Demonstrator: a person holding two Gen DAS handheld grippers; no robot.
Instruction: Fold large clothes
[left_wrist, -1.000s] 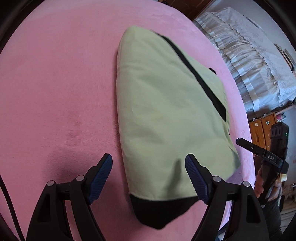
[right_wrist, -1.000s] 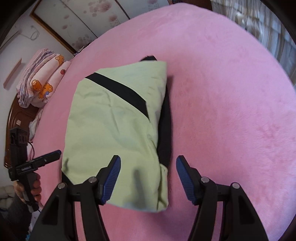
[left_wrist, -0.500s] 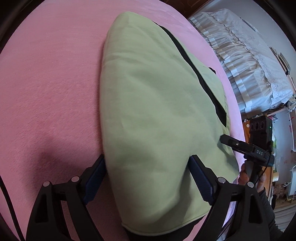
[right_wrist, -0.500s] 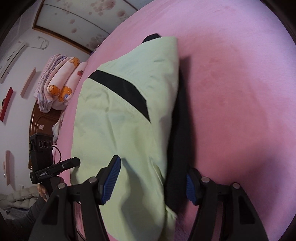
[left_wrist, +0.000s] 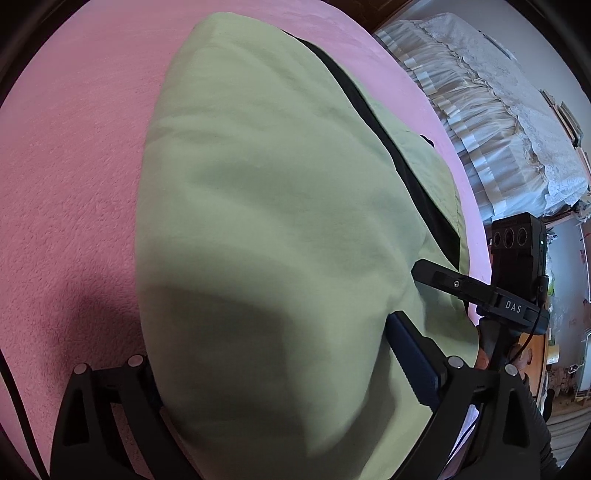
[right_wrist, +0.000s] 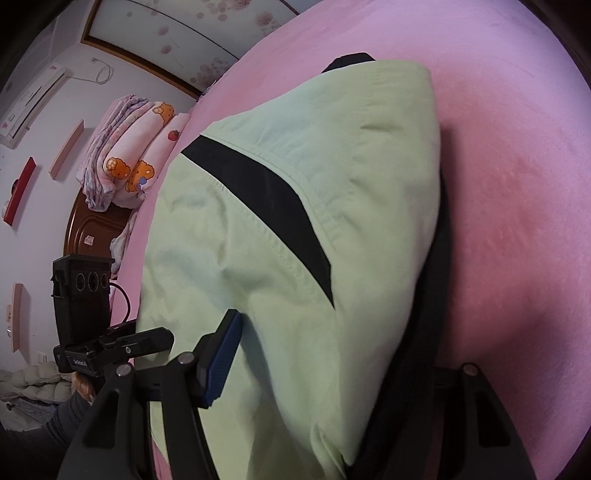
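A light green garment (left_wrist: 277, 177) with a black stripe (right_wrist: 266, 199) lies folded on the pink bed cover (left_wrist: 74, 147). My left gripper (left_wrist: 277, 358) straddles its near end with jaws opening. The bundle fills the gap, covering the left finger, and only the right blue pad (left_wrist: 410, 362) shows. My right gripper (right_wrist: 332, 350) straddles the other near corner with jaws closing. Its left pad (right_wrist: 221, 354) rests at the green cloth, and the black underlayer (right_wrist: 424, 332) hides the right finger. I see no firm pinch. Each gripper shows at the edge of the other's view (left_wrist: 480, 291) (right_wrist: 110, 343).
A second bed with a white frilled cover (left_wrist: 480, 122) stands beyond the pink bed's right edge. Folded bear-print blankets (right_wrist: 129, 158) sit by a dark wooden headboard (right_wrist: 96, 229) at the far left. A person's hand (right_wrist: 83, 384) holds the left gripper's handle.
Both grippers came down and forward over the garment, whose near end now sits between each pair of fingers. The left jaws widened. The black hem has dropped out of the left view.
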